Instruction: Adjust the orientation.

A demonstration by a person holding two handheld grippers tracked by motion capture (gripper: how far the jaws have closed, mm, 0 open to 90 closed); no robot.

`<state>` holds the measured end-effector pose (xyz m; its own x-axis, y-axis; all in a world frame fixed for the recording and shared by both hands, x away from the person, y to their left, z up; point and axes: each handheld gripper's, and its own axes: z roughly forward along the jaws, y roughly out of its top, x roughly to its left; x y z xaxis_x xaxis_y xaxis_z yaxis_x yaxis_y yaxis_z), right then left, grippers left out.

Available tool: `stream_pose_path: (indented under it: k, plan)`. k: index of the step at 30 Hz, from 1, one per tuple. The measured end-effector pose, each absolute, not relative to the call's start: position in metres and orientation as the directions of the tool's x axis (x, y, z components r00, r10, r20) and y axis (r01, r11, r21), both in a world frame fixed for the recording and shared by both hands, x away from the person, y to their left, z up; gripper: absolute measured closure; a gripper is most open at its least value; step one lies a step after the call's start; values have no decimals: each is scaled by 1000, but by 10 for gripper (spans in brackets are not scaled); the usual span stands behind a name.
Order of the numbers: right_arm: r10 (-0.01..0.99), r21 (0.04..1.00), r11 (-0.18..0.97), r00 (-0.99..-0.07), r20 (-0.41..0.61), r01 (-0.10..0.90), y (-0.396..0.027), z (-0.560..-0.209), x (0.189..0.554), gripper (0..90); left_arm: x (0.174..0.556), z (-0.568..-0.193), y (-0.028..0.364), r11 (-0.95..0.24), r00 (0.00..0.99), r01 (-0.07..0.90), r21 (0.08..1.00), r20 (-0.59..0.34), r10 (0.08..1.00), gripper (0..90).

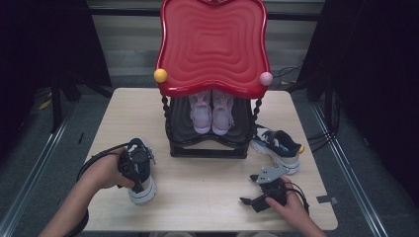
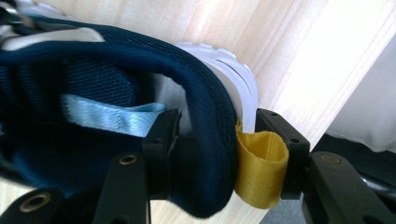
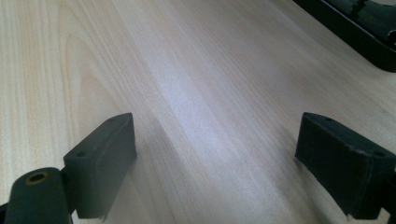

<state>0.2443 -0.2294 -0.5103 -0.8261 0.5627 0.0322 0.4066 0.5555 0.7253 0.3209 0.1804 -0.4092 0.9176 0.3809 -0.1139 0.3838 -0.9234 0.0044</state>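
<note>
Navy mesh shoe: it stands near the front left edge of the table, heel toward you, so its collar is the easiest part for you to reach.
Grip on it: your left gripper has its jaws astride the heel collar, one inside the shoe by the pale blue strap, the other outside against the yellow loop; the padding looks pinched between them.
Reason for that hold: the heel rim is firm and narrow, so I judge it gives you a steady lift without crushing the upper.
Left hand: it wraps the gripper body from the left and comes down on the shoe from above.
Matching shoe: it lies on the right of the table, just beside the rack's foot, likely waiting its turn.
Right gripper: it rests low over bare wood near the front right, jaws spread wide with nothing between them, kept clear of the left side.
Rack: black, two-tiered, at the table's middle back, with a red wavy top tray.
Pink shoes: a pair sits side by side on the lower shelf, toes forward, leaving room on either side.
Table: pale wood.
</note>
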Motion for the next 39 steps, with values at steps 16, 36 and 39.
stream_pose_path:
  k: [16, 36, 39]
  plan:
    - [563, 725, 556, -826, 32, 407, -229, -510, 244, 113, 326, -413, 180, -906, 898, 423, -2, -136, 419, 526]
    - [563, 725, 556, -826, 32, 407, -229, -510, 244, 113, 324, -417, 172, -936, 926, 349, -38, -137, 351, 672]
    - [563, 725, 556, -826, 32, 407, -229, -510, 244, 113, 323, -417, 171, -934, 924, 354, -44, -140, 357, 675]
